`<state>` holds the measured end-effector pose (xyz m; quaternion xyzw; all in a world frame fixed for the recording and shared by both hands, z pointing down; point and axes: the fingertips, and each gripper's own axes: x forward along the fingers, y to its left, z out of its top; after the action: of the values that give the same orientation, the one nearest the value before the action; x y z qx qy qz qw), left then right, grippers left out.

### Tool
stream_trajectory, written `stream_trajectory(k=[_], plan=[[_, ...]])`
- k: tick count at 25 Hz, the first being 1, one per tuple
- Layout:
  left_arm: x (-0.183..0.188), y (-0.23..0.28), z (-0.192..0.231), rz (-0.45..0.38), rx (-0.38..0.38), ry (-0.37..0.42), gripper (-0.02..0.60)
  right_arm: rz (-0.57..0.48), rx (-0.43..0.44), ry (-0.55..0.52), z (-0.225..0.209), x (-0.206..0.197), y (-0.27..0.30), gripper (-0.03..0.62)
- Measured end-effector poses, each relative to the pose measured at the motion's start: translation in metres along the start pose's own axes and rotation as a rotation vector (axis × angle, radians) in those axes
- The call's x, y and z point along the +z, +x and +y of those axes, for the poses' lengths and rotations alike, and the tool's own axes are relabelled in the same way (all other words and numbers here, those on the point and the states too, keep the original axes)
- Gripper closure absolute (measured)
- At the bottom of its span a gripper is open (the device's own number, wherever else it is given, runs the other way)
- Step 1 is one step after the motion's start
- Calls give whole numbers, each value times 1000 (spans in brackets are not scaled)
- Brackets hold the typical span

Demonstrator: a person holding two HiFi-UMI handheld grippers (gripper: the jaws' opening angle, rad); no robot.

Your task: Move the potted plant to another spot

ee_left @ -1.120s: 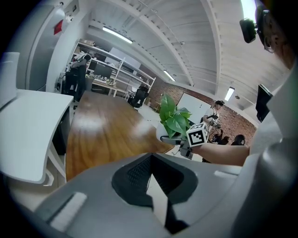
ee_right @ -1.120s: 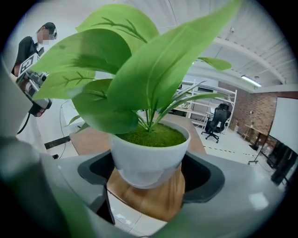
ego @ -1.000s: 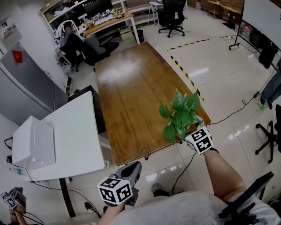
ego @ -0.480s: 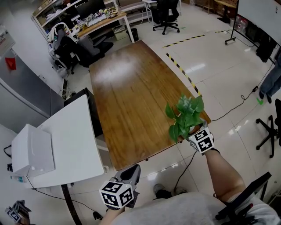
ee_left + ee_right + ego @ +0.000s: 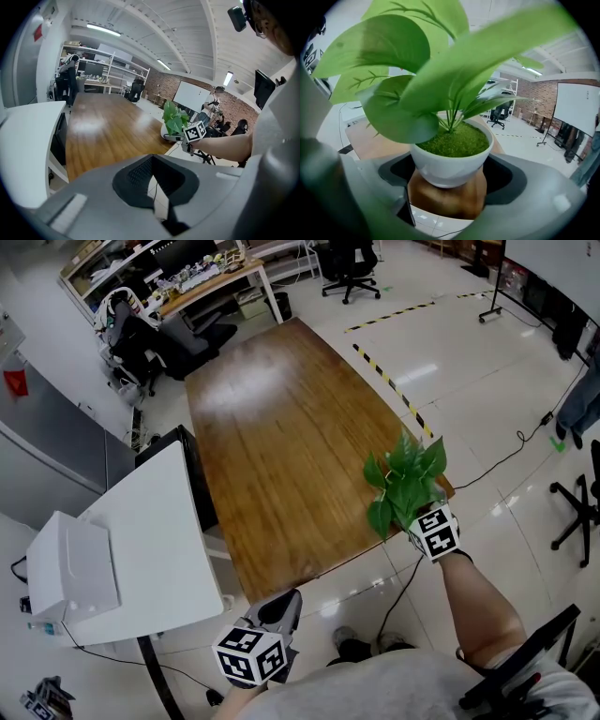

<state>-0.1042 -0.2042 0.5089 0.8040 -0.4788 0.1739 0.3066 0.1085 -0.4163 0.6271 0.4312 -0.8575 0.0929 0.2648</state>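
The right tool [image 5: 422, 517], at the lower right of the head view, has its jaws wide and closed on the white pot [image 5: 449, 164] of the potted plant [image 5: 405, 482]. The plant stands upright at the near right corner of the brown wooden tabletop [image 5: 281, 437], but I cannot tell if the pot touches the wood. The left tool [image 5: 284, 604] is at the bottom centre, off the tabletop and over the floor, with its jaws together and nothing between them.
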Motion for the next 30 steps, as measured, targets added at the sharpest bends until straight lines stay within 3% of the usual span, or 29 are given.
stream_trajectory(k=[8,10,15,19,23,27,28,30], plan=[[3,-1,-7,-12,-5,-1,586,25,63,34,3,-5,3,126],[2,-1,-9,-12,-12,-17,586,37,78,38,5,-6,0,89],[2,0,-18,-36,-29,-82,586,29,69,65,-6,-9,-28,98],[0,0,-33,-71,-22,-83,586,-4,102,145,-10,-10,-79,175],[0,-1,-58,-113,-11,-91,586,-76,219,182,11,11,-145,303],[-4,-7,-92,-161,6,-103,586,-163,332,145,40,45,-207,515],[-6,-9,-100,-174,8,-105,586,-176,370,128,52,53,-220,548],[-6,-13,-115,-198,14,-104,586,-188,463,102,77,66,-242,556]])
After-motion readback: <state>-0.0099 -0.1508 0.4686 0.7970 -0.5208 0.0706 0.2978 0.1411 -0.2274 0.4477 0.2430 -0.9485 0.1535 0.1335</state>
